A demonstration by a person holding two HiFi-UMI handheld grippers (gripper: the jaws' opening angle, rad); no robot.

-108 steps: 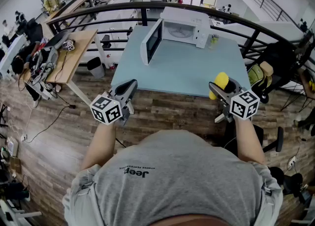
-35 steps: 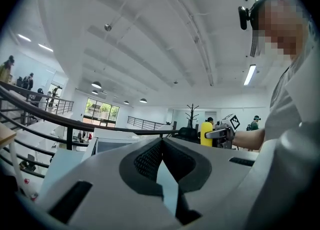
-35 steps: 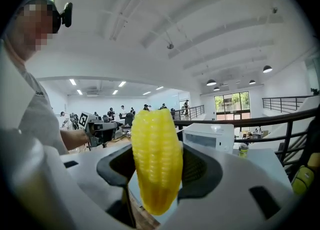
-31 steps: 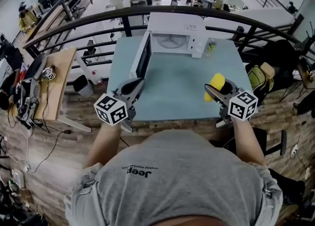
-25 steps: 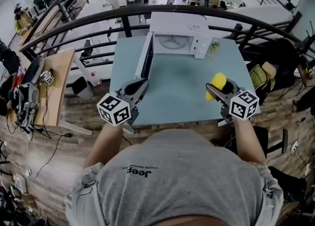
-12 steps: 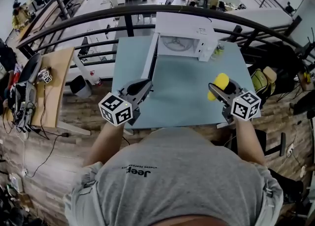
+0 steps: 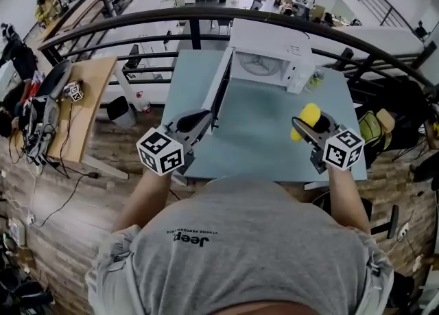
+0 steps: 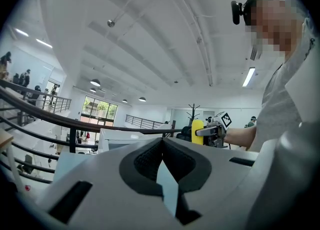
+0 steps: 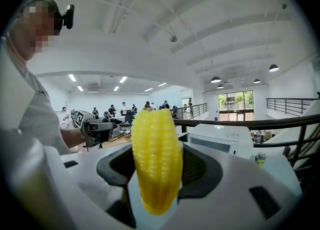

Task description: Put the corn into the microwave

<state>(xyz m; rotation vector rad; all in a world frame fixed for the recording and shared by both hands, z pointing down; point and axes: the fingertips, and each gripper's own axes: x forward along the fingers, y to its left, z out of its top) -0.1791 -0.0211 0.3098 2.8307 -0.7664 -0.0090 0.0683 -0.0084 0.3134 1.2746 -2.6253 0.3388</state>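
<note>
Right gripper view, centre of frame: found the corn [image 9: 156, 164] upright in the right gripper [image 9: 158, 149], jaws spread only as wide as the cob and pressed on its two sides, upper part rising free above the pads. Left gripper view, lower centre: found the left gripper [image 8: 161, 146] closed tip to tip, nothing between. Head view: placed the corn at centre right above the blue table [image 7: 260, 145], well apart from the white microwave [image 7: 264, 63] at upper centre, its door [image 7: 221, 90] open and edge-on, near the left gripper's tips.

Judged the likeliest troubles thus. Could have lost the cob by a tilt or slip, held only across a rounded, tapering body, if swung or jolted on the way. Could have struck the cavity's upper edge with the tall, upright cob unless lowered or laid over first. Could have nudged the door partly closed with the left gripper so near it, narrowing the opening. Could have knocked the small green bottle [image 7: 315, 79] just right of the microwave on a wide approach from that side.

Read "Jeep", upside down, on the grey shirt [image 7: 274, 259] at lower centre of the head view, with a smaller line above it too fine to read. Saw black-and-white square markers on the left cube [image 7: 162, 151] and the right cube [image 7: 341, 150], no letters among them. Could not read the print on the microwave's panel.
</note>
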